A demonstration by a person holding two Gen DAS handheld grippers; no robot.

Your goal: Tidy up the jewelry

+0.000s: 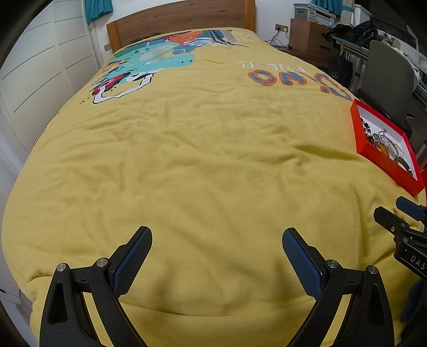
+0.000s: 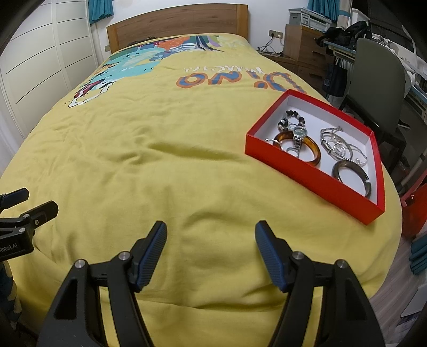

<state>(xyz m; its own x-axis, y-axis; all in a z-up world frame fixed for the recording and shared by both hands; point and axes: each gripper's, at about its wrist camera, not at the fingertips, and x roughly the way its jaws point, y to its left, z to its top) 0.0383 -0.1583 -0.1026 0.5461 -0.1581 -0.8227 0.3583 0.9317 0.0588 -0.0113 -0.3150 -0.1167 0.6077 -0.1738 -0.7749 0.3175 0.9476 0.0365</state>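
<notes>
A red box (image 2: 307, 170) with a white inside lies on the yellow bedspread (image 2: 160, 160) at the right; it also shows in the left wrist view (image 1: 384, 162). It holds an amber bangle (image 2: 312, 152), a wristwatch (image 2: 299, 133), a black-and-white bead bracelet (image 2: 292, 118), silver chains (image 2: 339, 145) and a dark bangle (image 2: 352, 173). My right gripper (image 2: 210, 232) is open and empty over the bedspread, near and left of the box. My left gripper (image 1: 217, 237) is open and empty over bare bedspread, far left of the box.
The bed has a wooden headboard (image 2: 176, 24). White wardrobe doors (image 2: 40, 53) stand on the left. A grey chair (image 2: 373, 80), a desk and a wooden cabinet (image 2: 301, 45) stand right of the bed. The box sits near the bed's right edge.
</notes>
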